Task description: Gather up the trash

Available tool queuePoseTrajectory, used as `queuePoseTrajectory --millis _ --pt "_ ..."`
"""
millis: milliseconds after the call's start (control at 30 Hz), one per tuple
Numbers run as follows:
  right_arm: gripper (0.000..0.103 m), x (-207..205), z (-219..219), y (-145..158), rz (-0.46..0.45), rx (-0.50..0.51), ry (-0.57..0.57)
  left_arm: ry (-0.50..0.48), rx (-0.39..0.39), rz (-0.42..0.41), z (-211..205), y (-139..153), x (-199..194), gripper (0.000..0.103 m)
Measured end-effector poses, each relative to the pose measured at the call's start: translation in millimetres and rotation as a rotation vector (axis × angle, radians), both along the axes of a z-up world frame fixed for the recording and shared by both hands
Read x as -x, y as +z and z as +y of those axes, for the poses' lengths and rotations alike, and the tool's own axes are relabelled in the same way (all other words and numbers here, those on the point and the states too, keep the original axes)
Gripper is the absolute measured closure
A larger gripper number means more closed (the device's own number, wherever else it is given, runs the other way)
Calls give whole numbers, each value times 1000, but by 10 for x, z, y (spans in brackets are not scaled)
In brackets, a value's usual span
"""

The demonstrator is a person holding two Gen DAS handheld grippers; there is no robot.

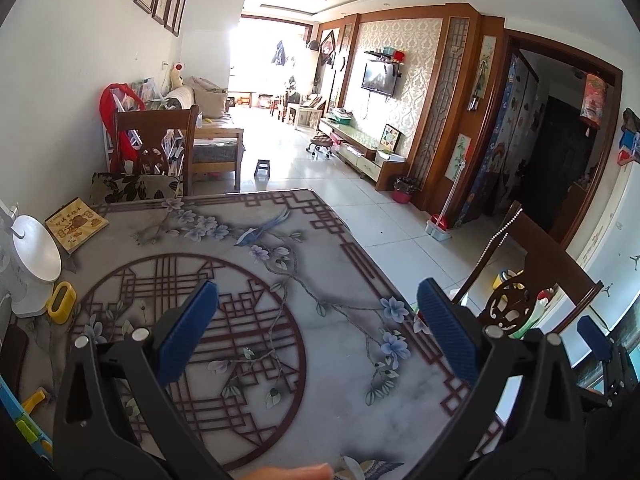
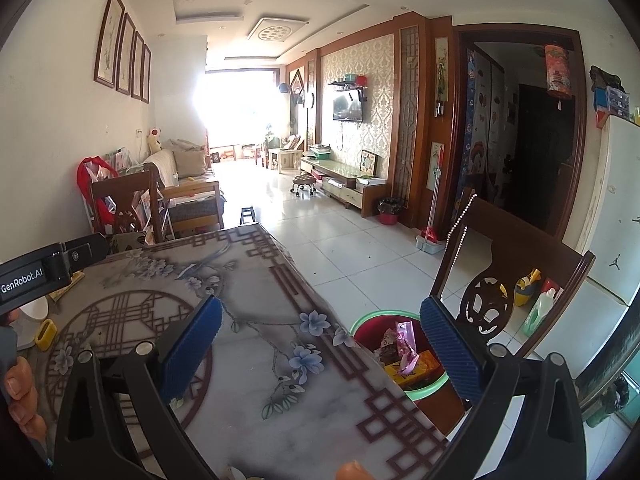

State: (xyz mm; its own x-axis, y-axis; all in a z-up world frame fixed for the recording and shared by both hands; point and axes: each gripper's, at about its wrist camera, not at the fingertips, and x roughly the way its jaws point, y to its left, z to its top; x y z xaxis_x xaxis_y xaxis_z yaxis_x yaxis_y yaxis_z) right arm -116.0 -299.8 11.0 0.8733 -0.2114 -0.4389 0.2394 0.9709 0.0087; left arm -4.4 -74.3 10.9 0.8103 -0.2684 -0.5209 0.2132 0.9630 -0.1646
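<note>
A: Left gripper (image 1: 318, 330), above the table (image 1: 280, 412): blue pads (image 1: 188, 330) spread wide apart, nothing between them. Beneath, only the printed tabletop with its lattice circle and flower branches.

B: Right gripper (image 2: 320, 350), above the table's right edge: jaws likewise wide apart, holding nothing. Left pad over the tabletop, right pad (image 2: 450, 350) past the edge, over the floor side.

A: Location of the trash?

B: Just beside the table's right edge, down on the floor: a red bin with a green rim (image 2: 370, 317). Inside it, a pink wrapper (image 2: 406, 346) and a yellow-orange box (image 2: 414, 366), seen between the right gripper's pads. Behind the bin, a dark wooden chair (image 2: 520, 256) with a carved back, a string of beads draped over its corner.

A: Elsewhere on the table, toward its far left side: a white round device (image 1: 34, 264), a yellow item (image 1: 61, 302) touching its base, and a small booklet (image 1: 76, 224) propped near the far corner. At the table's near edge, a crumpled pale scrap (image 1: 352, 469) partly cut off by the frame, with a fingertip (image 1: 296, 473) just beside it.

B: Far from the table, against the TV-wall cabinet: a second small red bin (image 2: 389, 211) with a dark liner.
</note>
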Motion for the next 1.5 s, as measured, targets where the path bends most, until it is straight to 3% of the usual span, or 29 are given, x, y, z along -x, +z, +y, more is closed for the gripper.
queuePoseTrajectory --millis 1067,1500 --pt "7 3 -50 -95 32 -21 -1 12 0 14 23 -35 -31 5" --pt "7 -176 -23 -165 72 -26 26 36 -7 47 67 -168 -100 5"
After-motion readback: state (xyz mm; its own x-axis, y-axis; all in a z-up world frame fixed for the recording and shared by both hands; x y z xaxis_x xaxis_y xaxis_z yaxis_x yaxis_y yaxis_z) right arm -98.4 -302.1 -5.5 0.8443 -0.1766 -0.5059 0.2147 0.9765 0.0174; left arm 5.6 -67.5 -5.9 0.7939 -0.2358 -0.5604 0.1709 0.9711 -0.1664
